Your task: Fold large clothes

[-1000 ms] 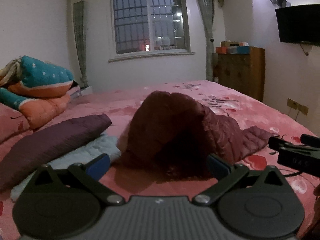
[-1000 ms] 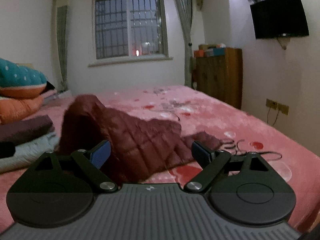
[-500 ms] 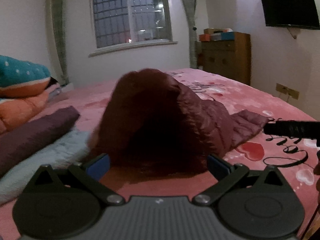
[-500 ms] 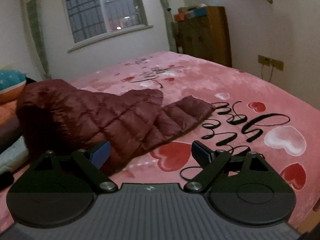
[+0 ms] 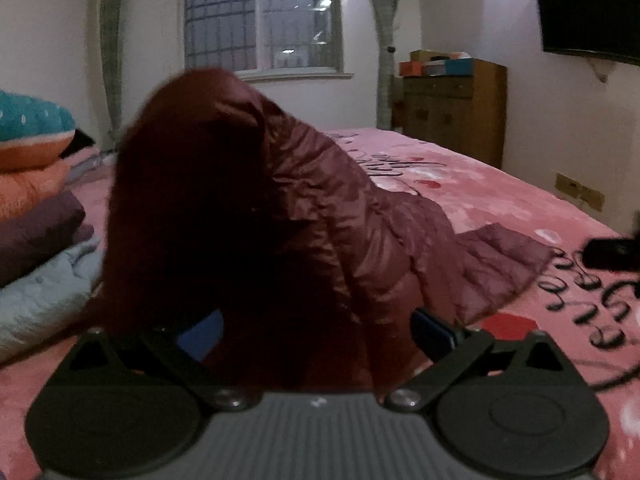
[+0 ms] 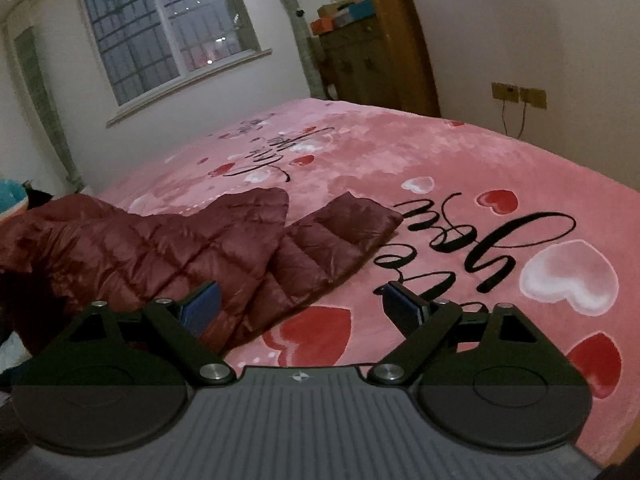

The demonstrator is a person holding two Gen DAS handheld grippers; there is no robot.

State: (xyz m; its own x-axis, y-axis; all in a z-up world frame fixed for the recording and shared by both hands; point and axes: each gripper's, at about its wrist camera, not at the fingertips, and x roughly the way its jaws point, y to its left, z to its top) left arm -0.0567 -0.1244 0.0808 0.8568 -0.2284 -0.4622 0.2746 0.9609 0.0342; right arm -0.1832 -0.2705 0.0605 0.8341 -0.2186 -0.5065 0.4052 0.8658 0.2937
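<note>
A dark red quilted down jacket (image 5: pixel 320 216) lies bunched up on the pink bed, its hump rising right in front of my left gripper (image 5: pixel 316 330). That gripper is open, and the jacket's near edge sits between its blue pads. In the right wrist view the same jacket (image 6: pixel 180 256) spreads flat to the left, one sleeve (image 6: pixel 344 232) reaching right. My right gripper (image 6: pixel 306 308) is open just above the blanket, its left pad at the jacket's hem. The right gripper's dark tip (image 5: pixel 608 254) shows at the left wrist view's right edge.
The bed carries a pink blanket (image 6: pixel 460 168) with hearts and black script. Folded purple and grey clothes (image 5: pixel 36 264) and stacked pillows (image 5: pixel 28 140) lie at the left. A wooden cabinet (image 6: pixel 384 52) stands by the far wall beside a barred window (image 5: pixel 260 16). A black cable (image 5: pixel 612 376) lies near the bed's right edge.
Both grippers have moved forward and lower toward the jacket. The jacket now fills much more of the left wrist view, and the right wrist view has tilted down onto the blanket.
</note>
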